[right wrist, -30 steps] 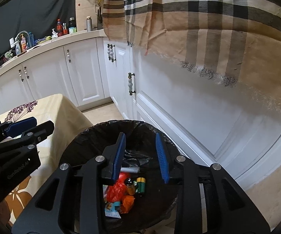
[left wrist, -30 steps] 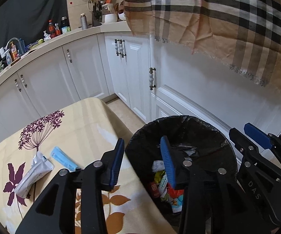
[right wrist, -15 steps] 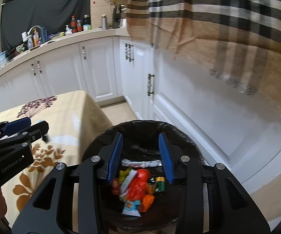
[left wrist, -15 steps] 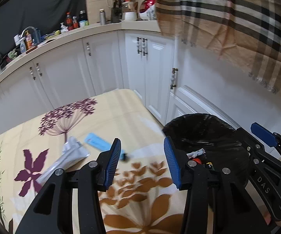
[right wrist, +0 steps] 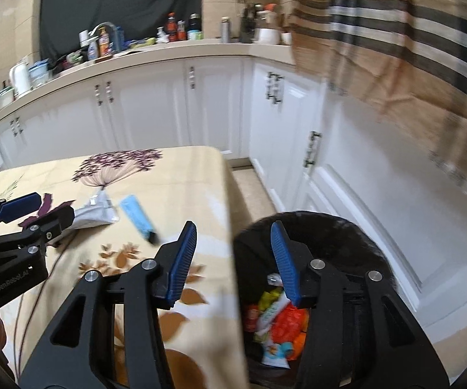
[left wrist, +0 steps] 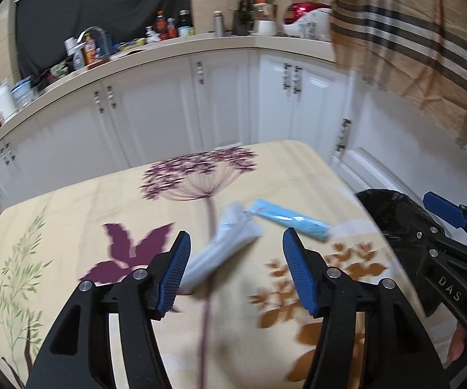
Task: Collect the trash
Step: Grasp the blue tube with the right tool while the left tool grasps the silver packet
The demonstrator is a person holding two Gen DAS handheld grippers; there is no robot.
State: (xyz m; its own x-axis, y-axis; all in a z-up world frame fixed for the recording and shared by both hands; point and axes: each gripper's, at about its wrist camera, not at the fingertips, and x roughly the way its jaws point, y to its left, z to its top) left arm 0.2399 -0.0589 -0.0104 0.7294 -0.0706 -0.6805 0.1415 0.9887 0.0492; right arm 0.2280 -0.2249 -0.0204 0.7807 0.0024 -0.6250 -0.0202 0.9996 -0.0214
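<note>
Both empty, jaws just been widening: left gripper [left wrist: 235, 270] lines up on the grey wrapper [left wrist: 220, 253] ahead, right gripper [right wrist: 233, 259] beside the bin [right wrist: 314, 291]. Next: close on wrapper.

Both tools are showing the same build. The left gripper [left wrist: 235, 272] is wearing matte black plastic arms with triangular cut-outs, each arm ending in a ribbed blue pad. Round silver screws are sitting at the pivots, two on each side. The right gripper [right wrist: 233, 259] is carrying identical black arms, blue ribbed pads and silver screws. White lettering reading "DAS" is showing on the side of the right one's black body, and faint "GenRobot.AI" lettering is showing on the side of the left one's.
</note>
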